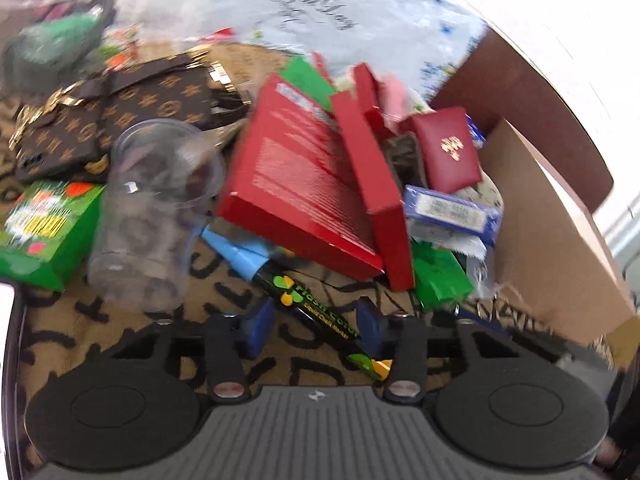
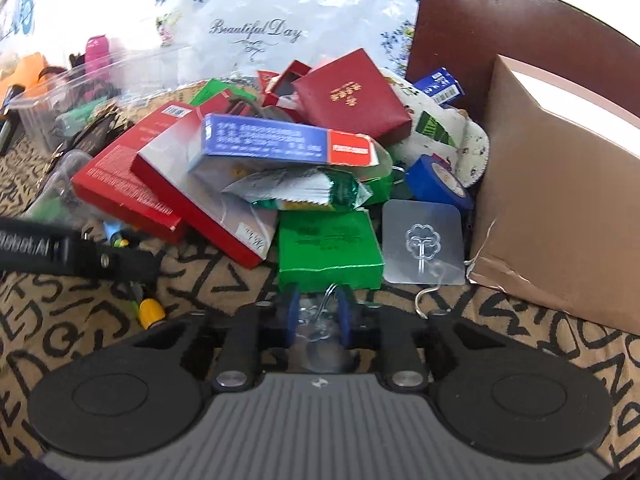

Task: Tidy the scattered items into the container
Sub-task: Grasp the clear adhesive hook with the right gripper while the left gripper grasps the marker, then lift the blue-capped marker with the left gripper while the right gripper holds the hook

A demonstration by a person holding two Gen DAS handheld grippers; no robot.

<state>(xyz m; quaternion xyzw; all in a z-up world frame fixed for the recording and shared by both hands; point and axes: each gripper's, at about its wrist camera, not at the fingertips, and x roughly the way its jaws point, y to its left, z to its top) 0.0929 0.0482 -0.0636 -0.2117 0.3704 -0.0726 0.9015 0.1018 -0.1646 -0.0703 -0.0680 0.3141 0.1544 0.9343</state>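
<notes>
My left gripper (image 1: 314,330) is open, its blue pads either side of a black Flash Color marker (image 1: 316,312) with a light blue cap, lying on the letter-print cloth. My right gripper (image 2: 318,314) is shut on a clear adhesive hook (image 2: 320,312) with a metal wire hook, low over the cloth. A second clear adhesive hook (image 2: 424,240) lies just ahead. The clear plastic container (image 2: 60,92) stands at the far left in the right wrist view. The left gripper's body (image 2: 72,252) shows at the left there.
A pile of red boxes (image 1: 304,176), a blue box (image 2: 288,140), a green box (image 2: 328,244), a blue tape roll (image 2: 438,182) and a snack packet fills the middle. A clear plastic jar (image 1: 152,208) and patterned brown wallet (image 1: 120,112) lie left. A cardboard box (image 2: 560,200) stands right.
</notes>
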